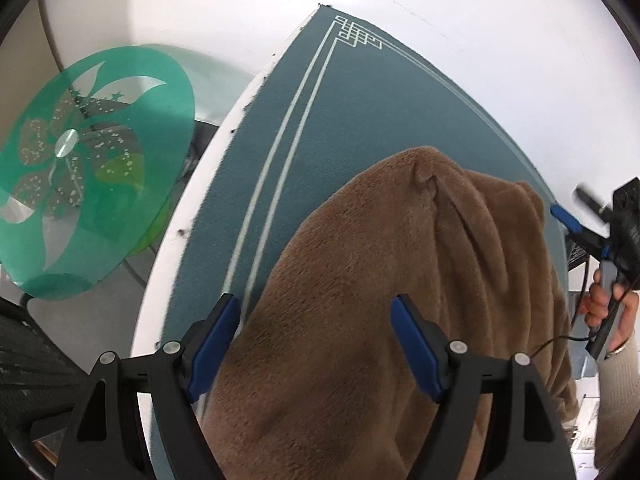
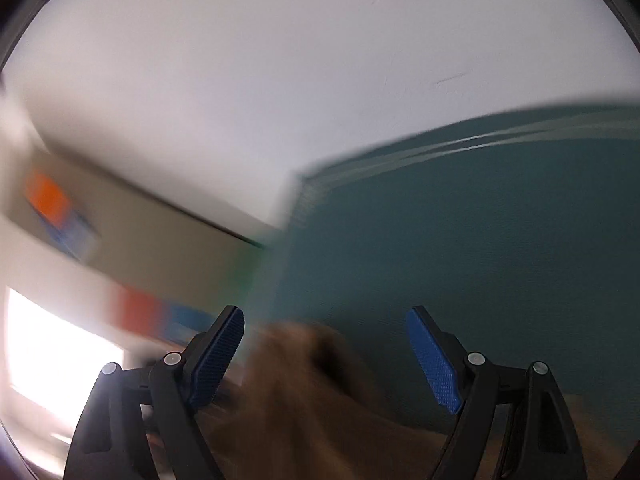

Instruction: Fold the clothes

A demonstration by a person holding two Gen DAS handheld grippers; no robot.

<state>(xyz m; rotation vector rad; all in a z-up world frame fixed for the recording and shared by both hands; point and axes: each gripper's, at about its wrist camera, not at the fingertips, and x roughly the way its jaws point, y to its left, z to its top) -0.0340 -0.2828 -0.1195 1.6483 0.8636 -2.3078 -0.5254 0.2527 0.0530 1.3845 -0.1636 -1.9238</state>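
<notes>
While the brown fleece garment lies bunched on the teal mat covering the desk, the left gripper hovers above it, fingers wide and empty, seemingly to choose an edge; the right gripper is equally wide, holding nothing.

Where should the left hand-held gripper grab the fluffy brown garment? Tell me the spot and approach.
Take the brown fleece garment at its near left edge, beside the teal mat's white stripes. Come from above: that edge lies flat, directly under the open left hand-held gripper.
</notes>
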